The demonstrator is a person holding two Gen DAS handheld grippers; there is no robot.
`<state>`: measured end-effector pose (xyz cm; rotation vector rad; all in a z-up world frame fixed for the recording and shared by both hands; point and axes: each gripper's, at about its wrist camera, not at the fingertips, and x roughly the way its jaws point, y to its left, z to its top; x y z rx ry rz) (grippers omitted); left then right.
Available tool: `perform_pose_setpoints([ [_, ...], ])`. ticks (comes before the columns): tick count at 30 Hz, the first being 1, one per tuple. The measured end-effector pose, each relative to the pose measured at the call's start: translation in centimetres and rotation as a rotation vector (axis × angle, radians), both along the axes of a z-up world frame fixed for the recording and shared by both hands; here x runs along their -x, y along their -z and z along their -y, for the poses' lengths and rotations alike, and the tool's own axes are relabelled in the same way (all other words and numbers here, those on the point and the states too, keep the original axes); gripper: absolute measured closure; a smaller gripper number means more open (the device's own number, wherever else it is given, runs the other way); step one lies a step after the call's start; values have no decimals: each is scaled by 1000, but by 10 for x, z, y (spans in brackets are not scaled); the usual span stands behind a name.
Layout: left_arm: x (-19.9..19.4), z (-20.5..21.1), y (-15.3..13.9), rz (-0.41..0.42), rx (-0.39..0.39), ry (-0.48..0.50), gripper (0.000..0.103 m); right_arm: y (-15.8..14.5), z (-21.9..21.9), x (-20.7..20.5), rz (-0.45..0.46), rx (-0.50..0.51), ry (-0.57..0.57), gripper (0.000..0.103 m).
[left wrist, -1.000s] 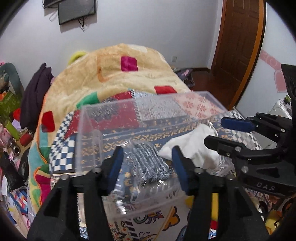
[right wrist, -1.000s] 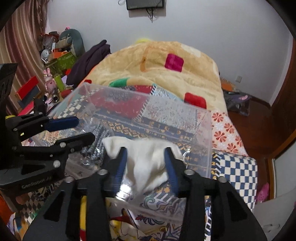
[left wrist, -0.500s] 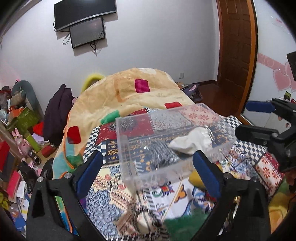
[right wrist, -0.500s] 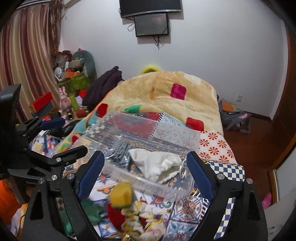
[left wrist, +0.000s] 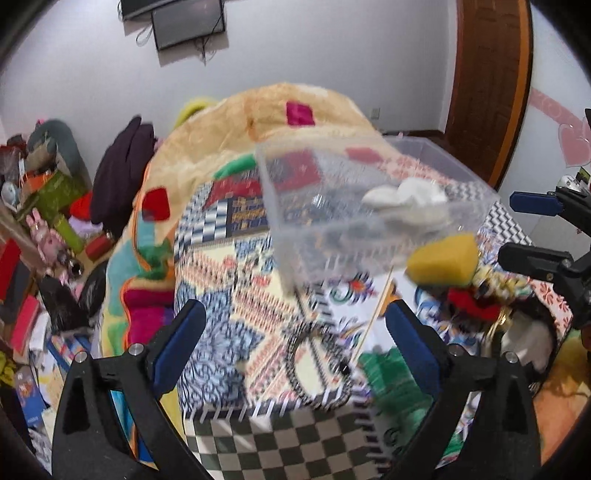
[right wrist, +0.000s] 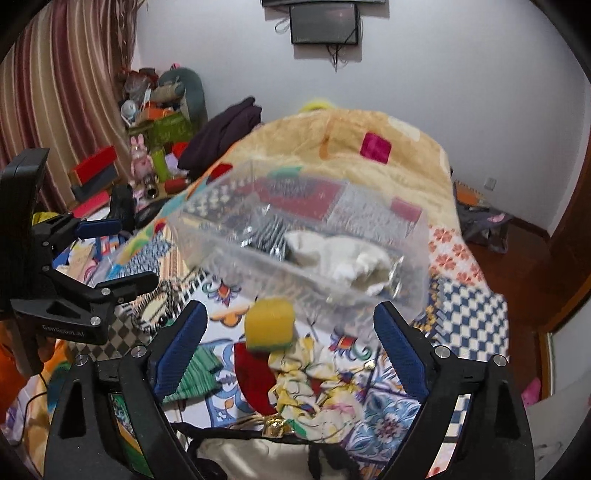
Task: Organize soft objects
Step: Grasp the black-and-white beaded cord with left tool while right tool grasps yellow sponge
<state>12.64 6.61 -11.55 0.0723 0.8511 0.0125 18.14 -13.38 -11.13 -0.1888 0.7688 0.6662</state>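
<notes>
Bed (left wrist: 236, 295) is covered with a patchwork quilt; a beige blanket (right wrist: 369, 125) is heaped beyond the grippers, a screen (right wrist: 324, 24) is mounted on the far wall, clutter is piled off to the left. Clear bin (right wrist: 295, 240) sits ahead of both grippers, white cloth (right wrist: 343, 258) and a striped item inside. Yellow sponge (right wrist: 270, 323) lies just in front of the bin. Left gripper (left wrist: 295, 343) and right gripper (right wrist: 290, 343) are wide open, nothing held. Versus 1 s ago: both are pulled back from the bin and opened.
</notes>
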Motion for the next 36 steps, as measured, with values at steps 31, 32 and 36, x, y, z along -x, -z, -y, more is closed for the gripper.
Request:
perform_pose_setpoints([
  [31,6,-14,29,-36,23,-9,97,15,-4,4,-51,-20,-48,70],
  [32,7,-14,24,-25,24,-9,97,12,-2,5,-41,-26,-47,70],
  [36,10,-10,1,33,30,1,97,-5,4,9,3,-55,-37,70],
])
